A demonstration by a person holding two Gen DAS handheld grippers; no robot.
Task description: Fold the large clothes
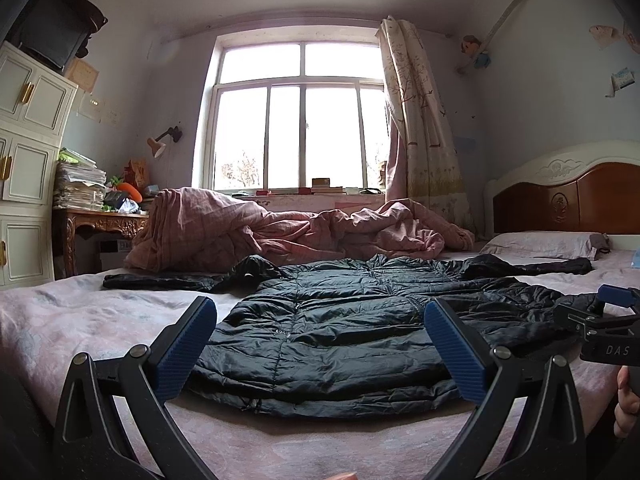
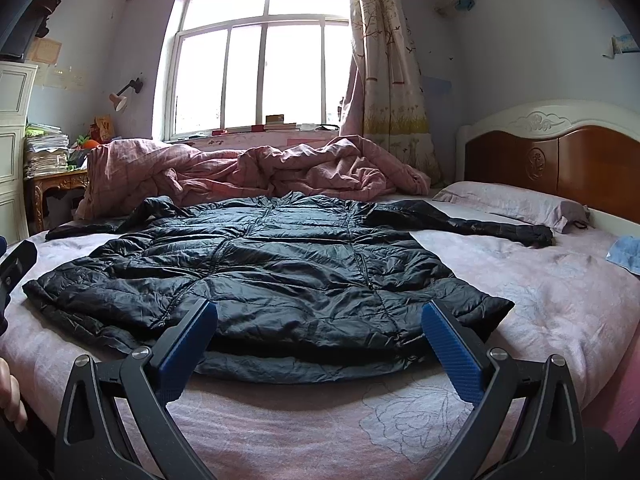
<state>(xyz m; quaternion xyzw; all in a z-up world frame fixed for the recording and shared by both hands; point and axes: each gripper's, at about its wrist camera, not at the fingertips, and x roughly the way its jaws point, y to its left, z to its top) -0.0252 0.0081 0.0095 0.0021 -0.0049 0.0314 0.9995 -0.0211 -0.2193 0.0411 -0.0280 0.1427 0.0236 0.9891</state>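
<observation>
A long black quilted down coat (image 1: 340,320) lies spread flat on the pink bed sheet (image 1: 80,320), hem toward me, sleeves stretched out left and right. It also shows in the right wrist view (image 2: 272,268). My left gripper (image 1: 320,344) is open and empty, hovering just before the coat's hem. My right gripper (image 2: 320,344) is open and empty, also just before the hem, further right. The right gripper shows at the right edge of the left wrist view (image 1: 608,320).
A crumpled pink quilt (image 2: 248,172) lies behind the coat, under the window. A pillow (image 2: 516,204) and wooden headboard (image 2: 560,168) are at the right. A blue cloth (image 2: 628,254) lies on the sheet's right edge. A cabinet (image 1: 24,168) and cluttered desk (image 1: 100,216) stand left.
</observation>
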